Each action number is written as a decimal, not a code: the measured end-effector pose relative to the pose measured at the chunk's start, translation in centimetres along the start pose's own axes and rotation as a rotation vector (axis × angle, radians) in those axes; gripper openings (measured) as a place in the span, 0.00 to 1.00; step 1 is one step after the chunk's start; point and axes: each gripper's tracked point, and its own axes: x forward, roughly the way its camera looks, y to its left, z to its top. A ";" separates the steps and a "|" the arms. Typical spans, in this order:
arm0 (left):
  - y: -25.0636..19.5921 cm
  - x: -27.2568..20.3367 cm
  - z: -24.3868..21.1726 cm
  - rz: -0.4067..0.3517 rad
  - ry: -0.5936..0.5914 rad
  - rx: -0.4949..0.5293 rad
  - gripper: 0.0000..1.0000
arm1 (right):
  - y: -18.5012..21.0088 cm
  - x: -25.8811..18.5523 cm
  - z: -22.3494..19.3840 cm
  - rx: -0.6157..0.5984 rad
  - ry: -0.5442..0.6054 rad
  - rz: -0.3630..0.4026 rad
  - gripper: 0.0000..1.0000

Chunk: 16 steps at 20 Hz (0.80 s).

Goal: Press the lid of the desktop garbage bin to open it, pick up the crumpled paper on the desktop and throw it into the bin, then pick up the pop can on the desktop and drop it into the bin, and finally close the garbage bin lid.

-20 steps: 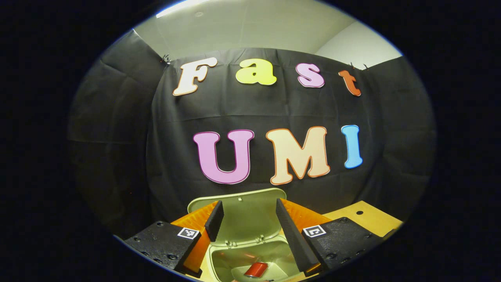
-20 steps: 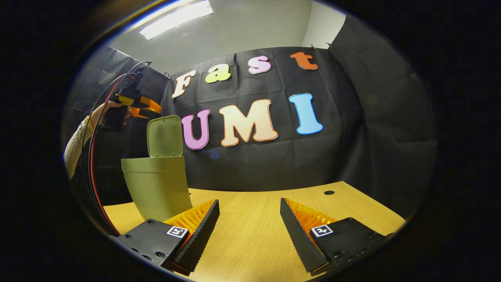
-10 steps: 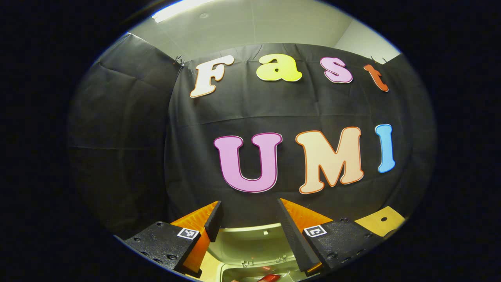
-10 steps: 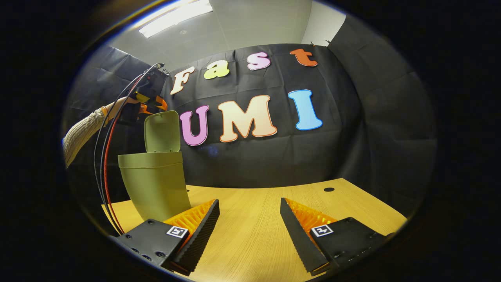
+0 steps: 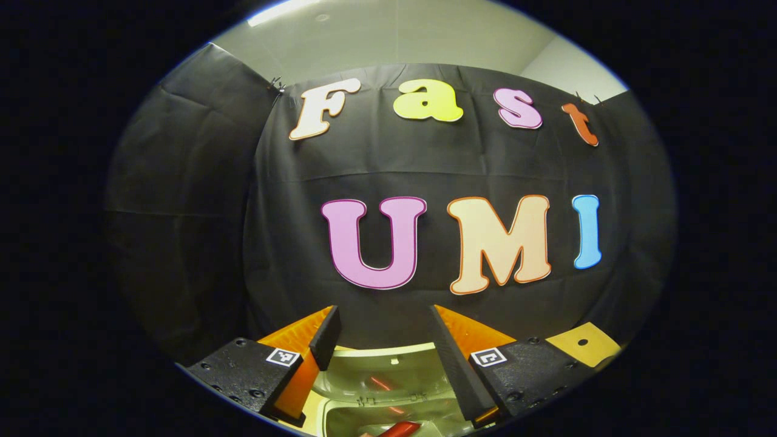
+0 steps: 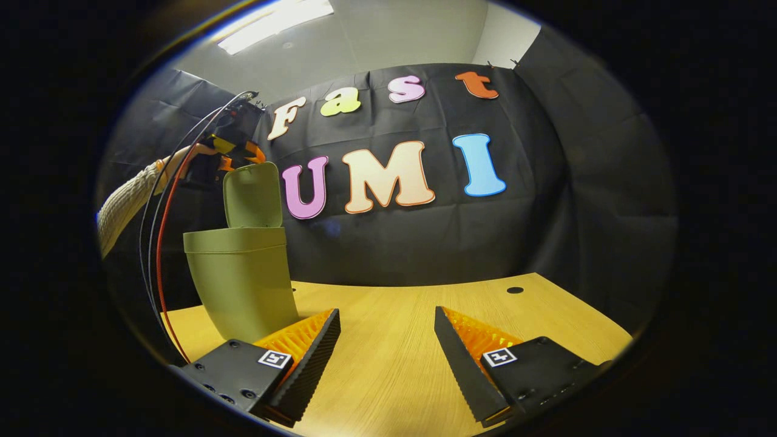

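Right gripper view: the right gripper point(image 6: 386, 358) is seen nearest, held low over the wooden counter point(image 6: 394, 364) with its fingers spread wide and nothing between them. Bare counter surface lies between and beyond the fingers. Further back on the left, the green desktop garbage bin point(image 6: 240, 279) is seen standing upright on the counter, with its lid point(image 6: 253, 194) raised to near vertical. Beside the top edge of the lid, the left gripper point(image 6: 234, 152) is observed, held by a hand point(image 6: 176, 162) in a knitted sleeve point(image 6: 124, 203); whether it touches the lid cannot be told. Red and black cables point(image 6: 159, 255) are seen hanging from it past the left side of the bin. A small round hole point(image 6: 515, 290) is noted in the counter towards the far right edge. Behind everything, the black cloth wall point(image 6: 546, 200) is seen, and above it a ceiling light point(image 6: 276, 17).

Left gripper view: the left gripper point(image 5: 382, 358) is seen with its fingers set wide apart and empty, poised above the open garbage bin point(image 5: 388, 419). Between the fingers, the inner face of the raised lid point(image 5: 388, 370) is visible. Below it, at the bottom edge, part of the red pop can point(image 5: 397, 429) is seen lying inside the bin. A corner of the counter point(image 5: 583, 345) with a hole appears at the lower right. The crumpled paper could not be made out inside the bin.
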 end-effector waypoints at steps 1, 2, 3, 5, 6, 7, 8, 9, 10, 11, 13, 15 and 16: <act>-0.3 -0.7 -0.1 -0.016 -0.008 0.000 0.87 | 0.1 0.0 0.2 0.002 -0.006 0.003 0.98; -0.5 -1.5 -0.5 -0.030 -0.003 -0.001 0.83 | 0.1 0.0 0.3 0.003 -0.010 0.004 0.98; -0.9 -2.3 -0.8 -0.053 -0.003 -0.001 0.83 | 0.1 0.0 0.4 0.004 -0.014 0.006 0.98; -1.8 -3.8 -1.9 -0.102 0.006 -0.001 0.83 | 0.1 -0.1 0.6 0.010 -0.016 0.009 0.98; -2.1 -4.5 -2.6 -0.124 0.014 0.004 0.87 | 0.1 -0.2 0.7 0.012 -0.017 0.011 0.98; -2.3 -4.9 -3.3 -0.141 0.020 0.012 0.83 | 0.1 -0.1 0.8 0.014 -0.020 0.011 0.98; -2.5 -5.4 -4.6 -0.162 0.045 0.017 0.86 | 0.1 -0.2 0.7 0.014 -0.022 0.011 0.98; -2.3 -5.7 -5.9 -0.157 0.069 0.014 0.85 | 0.0 -0.1 0.7 0.014 -0.021 0.011 0.98; -2.4 -6.1 -6.9 -0.165 0.079 0.003 0.82 | 0.0 0.1 0.6 0.012 -0.021 0.009 0.98; -2.8 -6.4 -7.7 -0.185 0.085 -0.006 0.91 | -0.1 0.3 0.4 0.010 -0.016 0.007 0.98; -3.6 -7.4 -9.8 -0.219 0.095 -0.016 0.91 | -0.4 0.5 -0.1 0.009 -0.005 0.002 0.98; -4.4 -8.3 -11.5 -0.254 0.098 -0.013 0.88 | -0.5 0.7 -0.6 0.014 0.009 0.001 0.98; -4.6 -8.8 -12.4 -0.267 0.102 -0.009 0.88 | -0.4 0.8 -0.9 0.015 0.016 0.003 0.98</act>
